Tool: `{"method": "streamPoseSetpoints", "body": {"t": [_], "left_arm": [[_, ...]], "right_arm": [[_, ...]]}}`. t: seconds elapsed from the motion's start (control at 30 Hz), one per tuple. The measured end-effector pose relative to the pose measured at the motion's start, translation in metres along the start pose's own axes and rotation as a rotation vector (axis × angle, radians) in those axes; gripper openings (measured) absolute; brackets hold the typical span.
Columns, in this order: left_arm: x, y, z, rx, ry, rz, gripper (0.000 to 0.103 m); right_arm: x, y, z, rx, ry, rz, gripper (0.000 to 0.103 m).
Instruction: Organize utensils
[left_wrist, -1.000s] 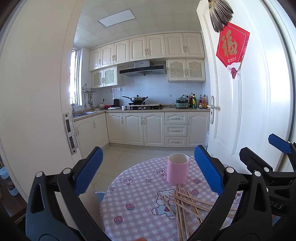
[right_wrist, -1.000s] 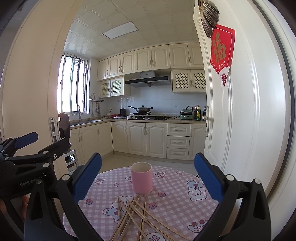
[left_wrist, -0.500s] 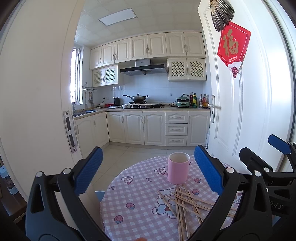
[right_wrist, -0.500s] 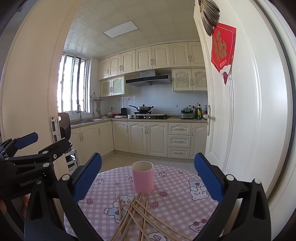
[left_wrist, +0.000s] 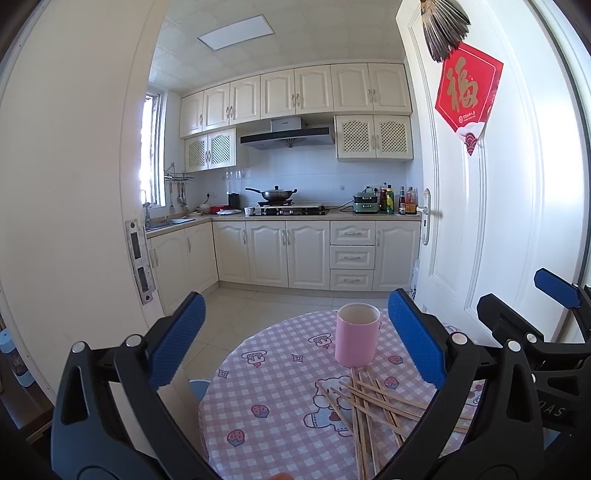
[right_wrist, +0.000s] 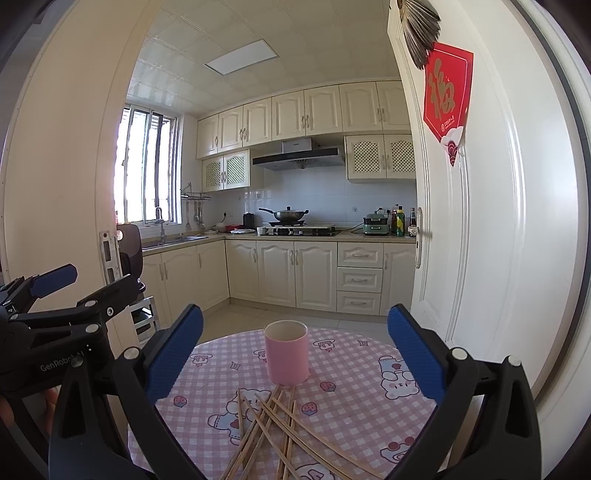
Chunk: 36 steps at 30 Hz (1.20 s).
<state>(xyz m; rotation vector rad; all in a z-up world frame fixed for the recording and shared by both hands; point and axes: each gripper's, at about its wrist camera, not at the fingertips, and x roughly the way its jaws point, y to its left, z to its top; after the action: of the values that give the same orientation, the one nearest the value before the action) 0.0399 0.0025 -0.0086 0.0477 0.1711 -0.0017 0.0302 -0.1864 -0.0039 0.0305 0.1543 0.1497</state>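
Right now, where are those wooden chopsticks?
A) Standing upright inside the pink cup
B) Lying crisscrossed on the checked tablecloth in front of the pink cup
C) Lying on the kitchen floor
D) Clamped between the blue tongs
B: the chopsticks lie in a loose crossed heap on the tablecloth, just in front of the pink cup, while both tongs are open and hold nothing.

On the round table with the pink checked cloth (right_wrist: 354, 417) stands one pink cylindrical cup (right_wrist: 286, 352). Before it lies one crossed pile of thin wooden chopsticks (right_wrist: 275, 428); I count about eight, but the exact number is hard to tell. Two black grippers with blue pads are in view, one left gripper (left_wrist: 299, 343) and one right gripper (right_wrist: 295, 350).
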Motion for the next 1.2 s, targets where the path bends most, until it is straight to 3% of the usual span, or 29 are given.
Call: {"method": "streamPoseSetpoints", "body": {"t": [0.8,0.97,1.2], "left_arm": [[0.013,0.002,-0.009,0.009,0.040,0.016,0.097],[0.026,0.001,-0.018,0.017,0.089,0.011,0.097],[0.060,-0.002,-0.042,0.014,0.220,-0.031,0.097]], "right_arm": [[0.014,0.001,-0.006,0.005,0.033,0.025,0.096],[0.024,0.000,-0.015,-0.007,0.066,0.019,0.096],[0.049,-0.006,-0.039,-0.018,0.167,0.038,0.096]]}}
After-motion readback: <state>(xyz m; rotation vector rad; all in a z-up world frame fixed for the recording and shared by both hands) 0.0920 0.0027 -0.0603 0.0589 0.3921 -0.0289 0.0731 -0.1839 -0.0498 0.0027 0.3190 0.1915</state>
